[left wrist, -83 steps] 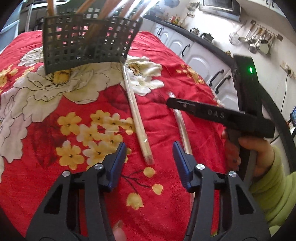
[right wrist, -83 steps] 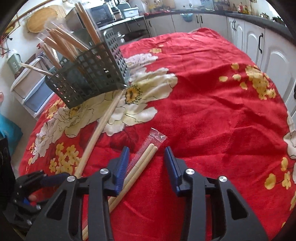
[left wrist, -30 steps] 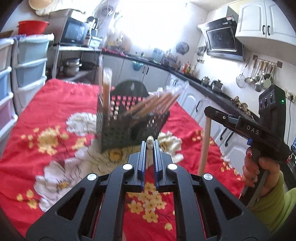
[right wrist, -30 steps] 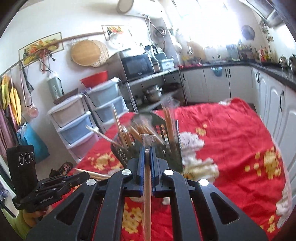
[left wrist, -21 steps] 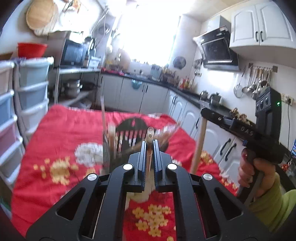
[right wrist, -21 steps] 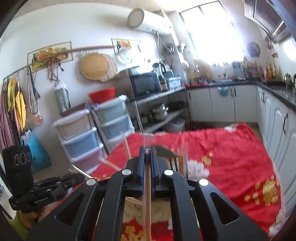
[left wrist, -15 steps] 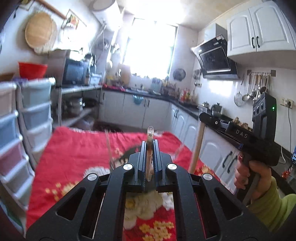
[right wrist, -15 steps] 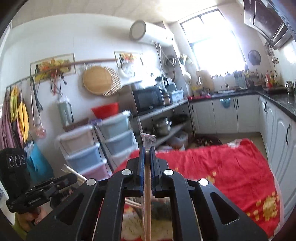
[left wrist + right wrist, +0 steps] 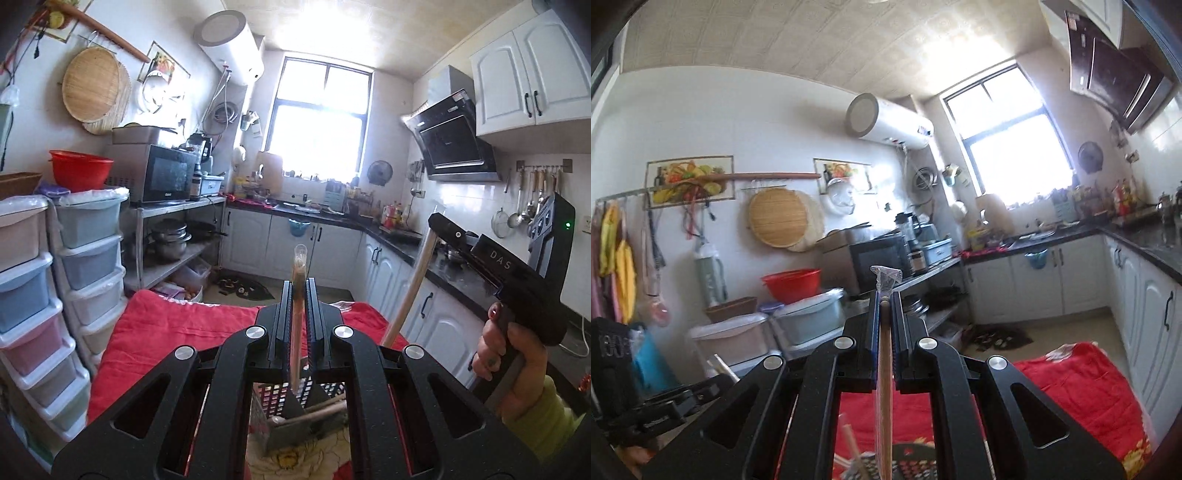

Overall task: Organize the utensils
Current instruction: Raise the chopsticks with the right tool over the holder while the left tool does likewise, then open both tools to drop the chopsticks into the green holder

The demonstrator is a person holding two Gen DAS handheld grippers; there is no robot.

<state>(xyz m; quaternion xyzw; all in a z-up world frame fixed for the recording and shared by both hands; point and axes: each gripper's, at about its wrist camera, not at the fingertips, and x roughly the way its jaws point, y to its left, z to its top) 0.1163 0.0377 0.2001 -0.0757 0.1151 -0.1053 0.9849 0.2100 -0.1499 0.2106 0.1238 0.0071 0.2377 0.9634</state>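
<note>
Fingers of left gripper (image 9: 299, 291) and right gripper (image 9: 885, 306) each clamp wrapped chopsticks (image 9: 297, 314) (held upright) above the mesh utensil basket (image 9: 295, 410)

White letters "DAS" stand on the black arm of the right gripper (image 9: 443, 236), seen from the left wrist view. The small brand mark on the microwave (image 9: 168, 173) is too small to read.

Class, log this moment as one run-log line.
left gripper: shut on wrapped chopsticks | right gripper: shut on wrapped wooden chopsticks | basket: below
</note>
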